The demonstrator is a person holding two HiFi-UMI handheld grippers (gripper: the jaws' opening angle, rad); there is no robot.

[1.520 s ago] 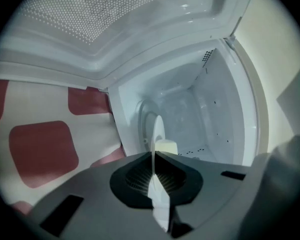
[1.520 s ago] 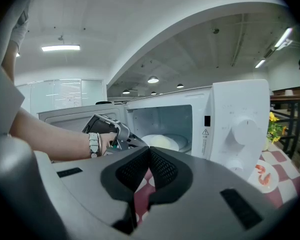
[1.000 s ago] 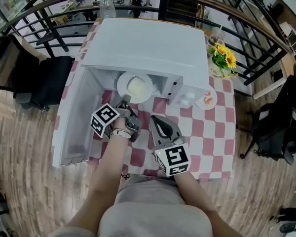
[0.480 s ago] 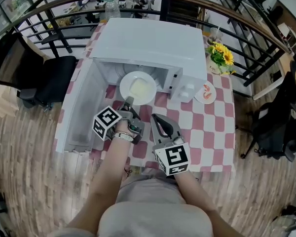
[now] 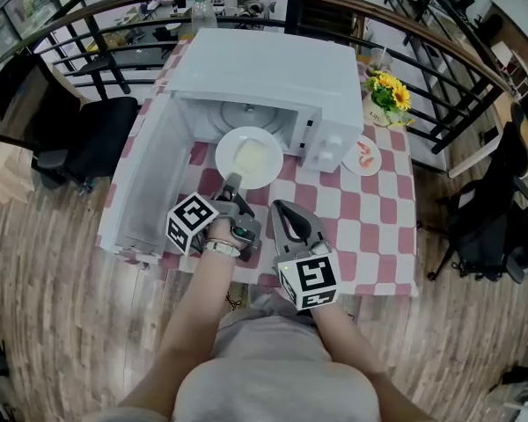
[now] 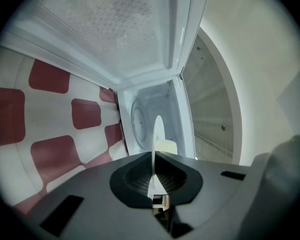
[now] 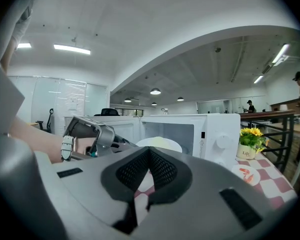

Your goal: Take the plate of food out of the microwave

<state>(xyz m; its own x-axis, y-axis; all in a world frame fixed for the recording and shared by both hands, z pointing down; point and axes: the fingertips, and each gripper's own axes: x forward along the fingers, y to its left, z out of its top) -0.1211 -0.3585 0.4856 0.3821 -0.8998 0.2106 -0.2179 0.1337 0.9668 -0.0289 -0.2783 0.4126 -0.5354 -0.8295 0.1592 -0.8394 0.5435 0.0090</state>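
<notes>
A white plate (image 5: 249, 156) with a pale yellow food portion hangs just in front of the open white microwave (image 5: 273, 69), above the checked tablecloth. My left gripper (image 5: 231, 183) is shut on the plate's near rim. In the left gripper view the plate (image 6: 155, 134) stands edge-on between the pads, with the food (image 6: 166, 146) on one side and the microwave cavity (image 6: 145, 109) behind. My right gripper (image 5: 283, 209) is shut and empty, right of the left one and pointing at the microwave. From the right gripper view the plate (image 7: 160, 144) shows ahead of the closed jaws (image 7: 149, 156).
The microwave door (image 5: 145, 183) is swung open to the left. A small plate with orange food (image 5: 365, 156) and a pot of yellow flowers (image 5: 387, 95) sit right of the microwave. A bottle (image 5: 198, 7) stands behind it. A railing and black chairs surround the table.
The plate, held in the left gripper, has come out of the microwave's mouth toward me and now hangs over the tablecloth. The right gripper has hardly moved.
</notes>
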